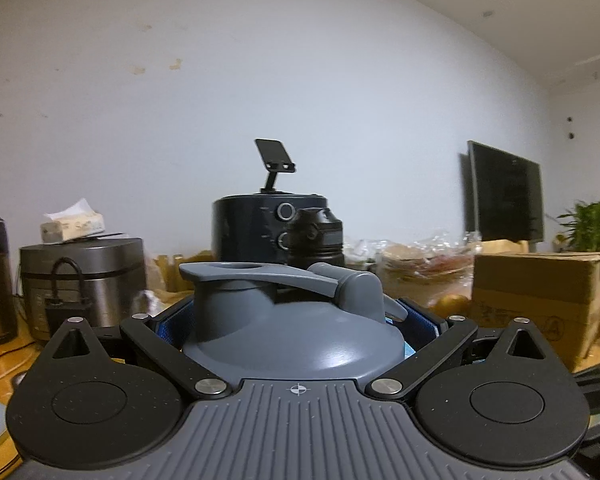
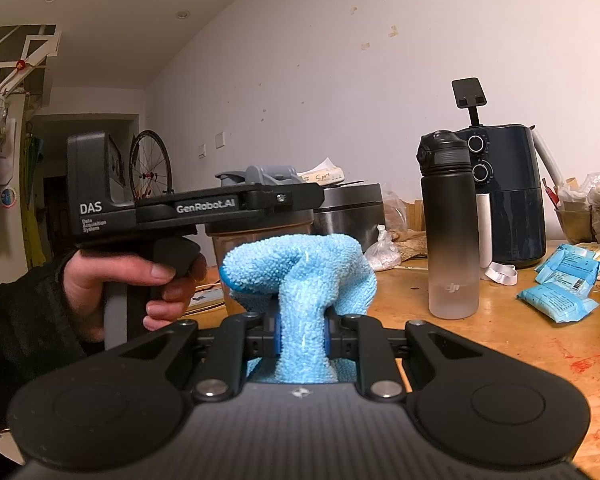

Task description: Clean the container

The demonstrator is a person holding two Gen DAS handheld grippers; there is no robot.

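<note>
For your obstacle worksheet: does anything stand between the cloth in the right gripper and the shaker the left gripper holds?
Nothing visible does. The blue cloth, pinched in the right gripper, bunches directly before the shaker clamped in the left gripper. Whether they touch cannot be told.

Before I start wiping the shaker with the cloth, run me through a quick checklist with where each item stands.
1. Blue cloth clamped in right gripper: ok, jaws pinched on it.
2. Shaker container held by left gripper: ok, jaws close on both sides of it.
3. Shaker lid open for inside cleaning: not ok, grey flip lid looks shut.
4. Cloth touching shaker: cannot tell.
5. Black water bottle clear of the work: ok, stands apart to the right.
</note>
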